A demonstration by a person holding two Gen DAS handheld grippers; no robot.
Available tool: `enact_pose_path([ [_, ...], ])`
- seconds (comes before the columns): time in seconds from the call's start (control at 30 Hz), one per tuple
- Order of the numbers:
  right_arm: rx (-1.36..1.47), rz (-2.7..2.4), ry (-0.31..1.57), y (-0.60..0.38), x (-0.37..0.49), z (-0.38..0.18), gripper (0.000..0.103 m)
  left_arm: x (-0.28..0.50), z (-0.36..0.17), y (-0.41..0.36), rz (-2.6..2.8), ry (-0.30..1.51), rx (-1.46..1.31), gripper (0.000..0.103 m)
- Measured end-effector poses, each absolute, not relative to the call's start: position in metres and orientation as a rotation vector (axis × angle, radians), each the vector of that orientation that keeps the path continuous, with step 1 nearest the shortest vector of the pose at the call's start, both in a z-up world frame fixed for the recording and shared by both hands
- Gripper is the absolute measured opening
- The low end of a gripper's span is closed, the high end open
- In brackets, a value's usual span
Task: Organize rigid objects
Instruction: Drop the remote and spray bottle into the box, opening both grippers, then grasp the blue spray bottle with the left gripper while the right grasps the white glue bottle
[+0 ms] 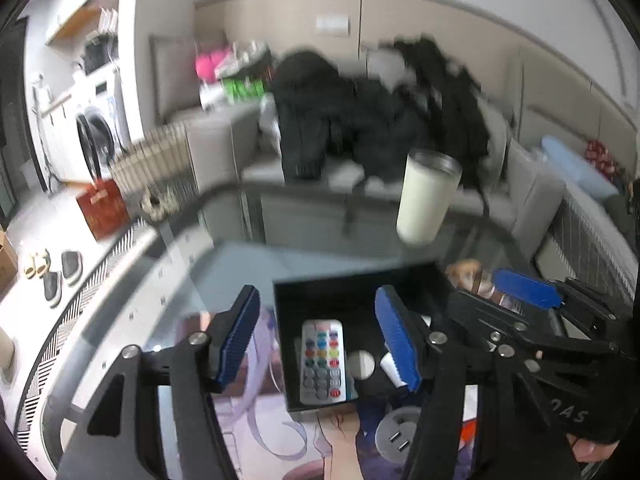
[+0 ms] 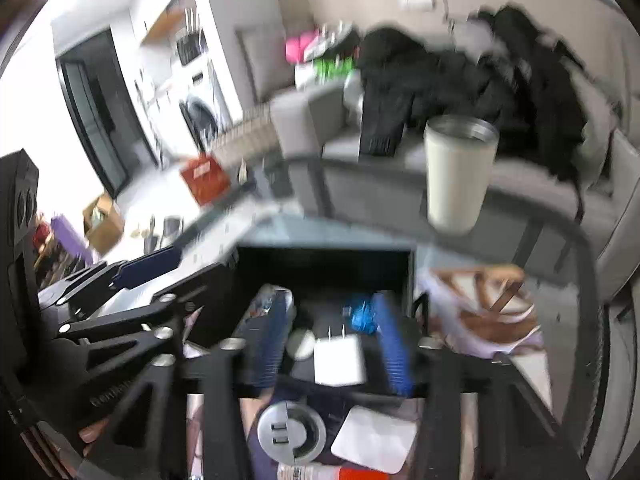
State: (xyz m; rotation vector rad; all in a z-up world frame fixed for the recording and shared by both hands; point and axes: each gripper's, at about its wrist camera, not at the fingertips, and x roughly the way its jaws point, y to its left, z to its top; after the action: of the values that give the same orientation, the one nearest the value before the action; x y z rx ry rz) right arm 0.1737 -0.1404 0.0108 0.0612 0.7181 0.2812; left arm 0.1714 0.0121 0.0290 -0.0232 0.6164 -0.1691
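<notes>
Glass table [image 1: 224,256] holds my black box [image 1: 280,300]. Both grippers, left gripper [image 1: 316,336] and right gripper [image 2: 334,344], hang open, empty; I'd lift straight, not bumping the remote [image 1: 322,360].

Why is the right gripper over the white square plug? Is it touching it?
Apart. The right wrist view shows the white square plug lying between the right gripper's open blue pads, gaps either side.

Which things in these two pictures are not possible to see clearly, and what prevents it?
- Remote buttons, left wrist view: blurred, too small to read.
- White charger, left wrist view: mostly behind the left gripper finger.
- Tube, right wrist view: cut by bottom edge.
- Blue object in black box: blurred.
</notes>
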Motion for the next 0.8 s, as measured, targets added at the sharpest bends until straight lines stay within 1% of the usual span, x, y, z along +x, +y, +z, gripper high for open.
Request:
enact_pose_path([
  [0.03,0.065,0.279,0.680,-0.142,0.168,0.018,0.070,0.163,0.037,0.016,-0.158,0.579,-0.031,0.070],
  [0.07,0.069,0.278,0.641,-0.145,0.161,0.024,0.081,0.157,0.042,0.019,-0.152,0.550,-0.042,0.076],
  [0.1,0.075,0.276,0.600,-0.147,0.154,0.032,0.087,0.148,0.049,0.023,-0.160,0.516,-0.057,0.079],
  [0.13,0.084,0.285,0.550,-0.149,0.144,0.041,0.093,0.141,0.054,0.025,-0.171,0.490,-0.064,0.079],
  [0.23,0.059,0.270,0.424,-0.150,0.116,0.062,0.094,0.112,0.069,0.026,-0.179,0.398,-0.058,0.080],
  [0.27,0.049,0.263,0.384,-0.149,0.107,0.068,0.094,0.101,0.073,0.027,-0.179,0.359,-0.055,0.082],
  [0.3,0.043,0.252,0.320,-0.151,0.090,0.078,0.094,0.088,0.079,0.028,-0.173,0.313,-0.051,0.087],
  [0.37,0.042,0.246,0.239,-0.153,0.069,0.089,0.098,0.066,0.087,0.030,-0.162,0.234,-0.048,0.093],
  [0.4,0.042,0.235,0.181,-0.155,0.053,0.096,0.098,0.052,0.091,0.033,-0.161,0.187,-0.053,0.097],
  [0.5,0.054,0.220,0.047,-0.163,0.014,0.109,0.099,0.017,0.098,0.039,-0.153,0.077,-0.050,0.103],
  [0.53,0.059,0.219,0.018,-0.168,0.005,0.111,0.101,0.008,0.098,0.040,-0.151,0.053,-0.044,0.103],
  [0.57,0.065,0.219,-0.006,-0.171,-0.004,0.113,0.103,0.001,0.097,0.042,-0.149,0.038,-0.034,0.103],
  [0.63,0.067,0.236,-0.038,-0.176,-0.023,0.114,0.103,-0.008,0.092,0.046,-0.161,0.034,-0.016,0.103],
  [0.8,0.029,0.257,-0.014,-0.183,-0.039,0.106,0.103,-0.003,0.076,0.048,-0.179,0.138,0.003,0.103],
])
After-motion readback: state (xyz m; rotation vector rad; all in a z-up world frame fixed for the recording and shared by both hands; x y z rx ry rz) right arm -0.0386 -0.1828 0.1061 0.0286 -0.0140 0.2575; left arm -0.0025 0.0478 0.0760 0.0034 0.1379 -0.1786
